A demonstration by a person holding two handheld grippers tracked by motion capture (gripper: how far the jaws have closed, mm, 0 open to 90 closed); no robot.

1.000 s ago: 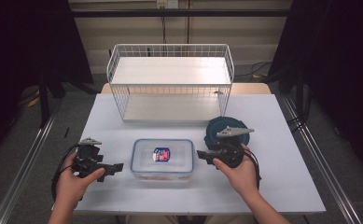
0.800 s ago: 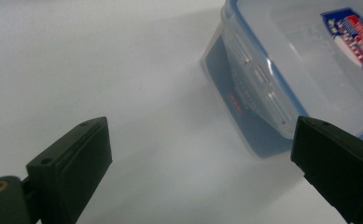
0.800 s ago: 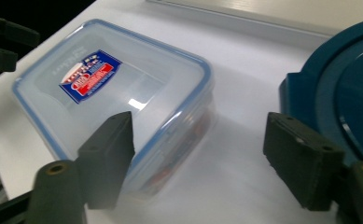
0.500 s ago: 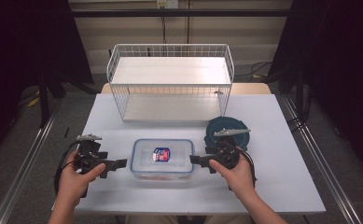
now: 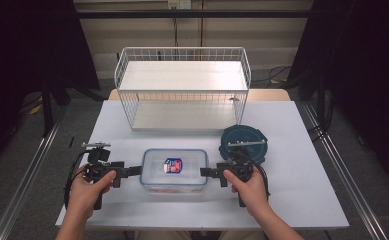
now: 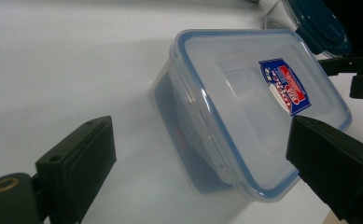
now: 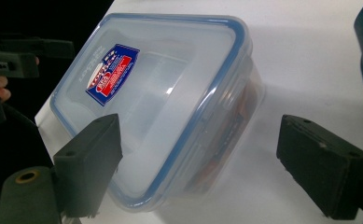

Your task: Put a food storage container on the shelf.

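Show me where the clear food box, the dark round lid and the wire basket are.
clear food box (image 5: 174, 170): high view, on its lid by the blue label.
dark round lid (image 5: 243, 140): high view, on its top face.
wire basket (image 5: 182, 51): high view, on its back rim.

container (image 5: 174, 171) contents blurred behind clouded walls, label (image 5: 172, 165) print unreadable

The high view looks down from above the near side of the table (image 5: 292, 150). Each gripper view sits low and close, facing the box (image 6: 244, 107) from opposite ends
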